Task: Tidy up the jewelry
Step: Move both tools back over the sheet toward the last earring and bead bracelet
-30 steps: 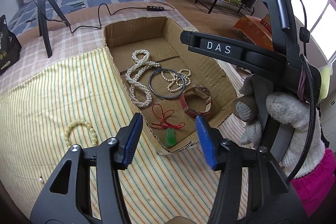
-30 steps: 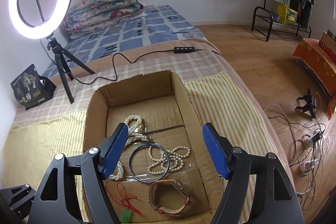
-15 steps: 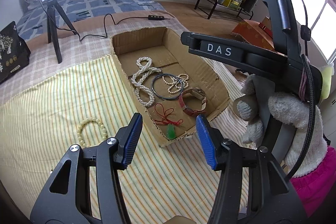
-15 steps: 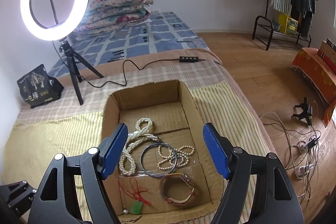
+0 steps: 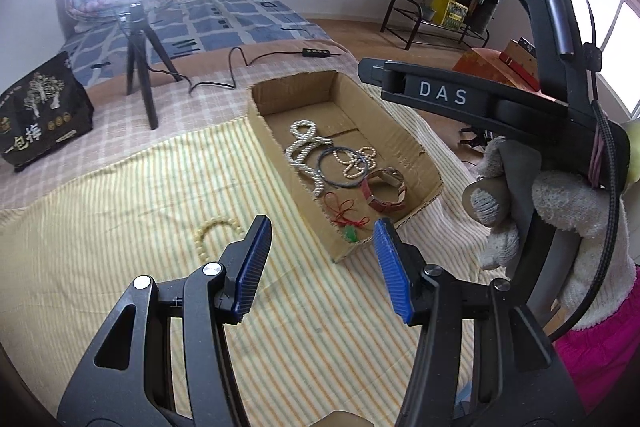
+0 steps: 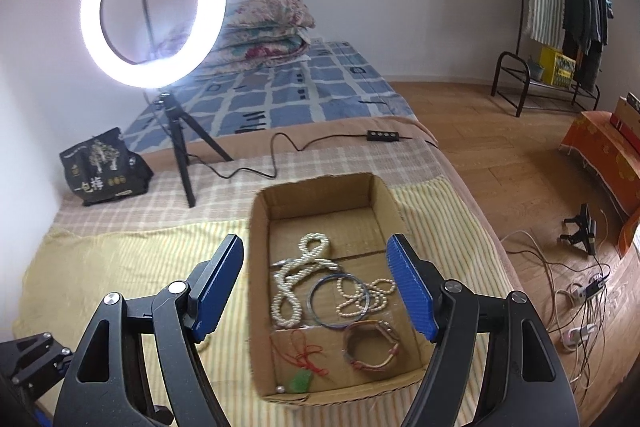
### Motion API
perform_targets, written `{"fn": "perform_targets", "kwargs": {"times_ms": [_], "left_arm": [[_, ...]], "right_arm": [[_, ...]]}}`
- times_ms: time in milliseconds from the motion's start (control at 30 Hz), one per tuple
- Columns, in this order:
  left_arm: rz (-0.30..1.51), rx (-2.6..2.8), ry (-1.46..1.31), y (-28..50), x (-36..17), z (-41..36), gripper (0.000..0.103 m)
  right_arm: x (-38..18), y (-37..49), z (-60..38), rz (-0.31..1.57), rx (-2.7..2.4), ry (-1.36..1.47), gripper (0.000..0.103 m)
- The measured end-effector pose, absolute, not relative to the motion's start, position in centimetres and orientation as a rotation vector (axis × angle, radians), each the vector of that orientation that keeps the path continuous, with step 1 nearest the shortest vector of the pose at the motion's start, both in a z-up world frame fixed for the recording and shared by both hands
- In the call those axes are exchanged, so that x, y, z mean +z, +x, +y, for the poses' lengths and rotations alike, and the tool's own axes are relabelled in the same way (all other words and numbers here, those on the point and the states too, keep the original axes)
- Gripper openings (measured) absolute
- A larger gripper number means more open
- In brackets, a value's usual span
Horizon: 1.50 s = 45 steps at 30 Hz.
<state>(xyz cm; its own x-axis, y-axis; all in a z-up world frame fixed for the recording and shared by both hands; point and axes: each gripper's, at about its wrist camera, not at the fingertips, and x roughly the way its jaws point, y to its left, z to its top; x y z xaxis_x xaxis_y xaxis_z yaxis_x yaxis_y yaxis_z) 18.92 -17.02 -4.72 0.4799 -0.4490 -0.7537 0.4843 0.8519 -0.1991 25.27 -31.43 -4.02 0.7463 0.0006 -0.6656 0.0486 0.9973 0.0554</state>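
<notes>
A shallow cardboard box [image 5: 416, 143] [image 6: 258, 291] sits on the striped yellow cloth. In it lie a long pearl necklace [image 5: 302, 147] [image 6: 298, 267], a dark bangle [image 5: 343, 167] [image 6: 340, 301], a small pearl strand [image 6: 374, 297], a brown-strap watch [image 5: 386, 191] [image 6: 370, 347] and a red cord with a green pendant [image 5: 346, 221] [image 6: 306, 367]. A cream bead bracelet [image 5: 212, 233] lies on the cloth left of the box. My left gripper [image 5: 320, 271] is open and empty, above the cloth before the box. My right gripper [image 6: 314, 291] is open and empty, raised over the box.
A lit ring light on a tripod [image 6: 180, 163] stands behind the box, with its cable and remote [image 6: 384, 135]. A black bag [image 6: 104, 173] sits at far left. Folded quilts [image 6: 264, 35] lie at the bed's head. The bed edge and floor cables [image 6: 576, 291] are to the right.
Both grippers have drawn back and up from the box, so box and jewellery look smaller and farther. The jaws stay open; nothing was picked up.
</notes>
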Motion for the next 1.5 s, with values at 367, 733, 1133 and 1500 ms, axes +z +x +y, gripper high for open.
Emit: {"fn": "perform_targets", "kwargs": {"times_ms": [367, 733, 1133, 1500], "left_arm": [[0.878, -0.515, 0.068, 17.3, -4.1, -12.5, 0.054], [0.888, -0.474, 0.081, 17.0, -5.2, -8.0, 0.054], [0.992, -0.415, -0.043, 18.4, -8.5, -0.9, 0.054], [1.154, -0.398, -0.178, 21.1, -13.5, 1.0, 0.044]], "right_arm": [[-3.5, 24.1, -27.2, 0.713, 0.046, 0.041, 0.074], [-4.5, 22.6, -22.9, 0.699, 0.114, -0.040, 0.074], [-7.7, 24.2, -20.9, 0.885, 0.240, 0.041, 0.074], [-14.2, 27.3, -20.2, 1.114, 0.237, 0.190, 0.042]]}}
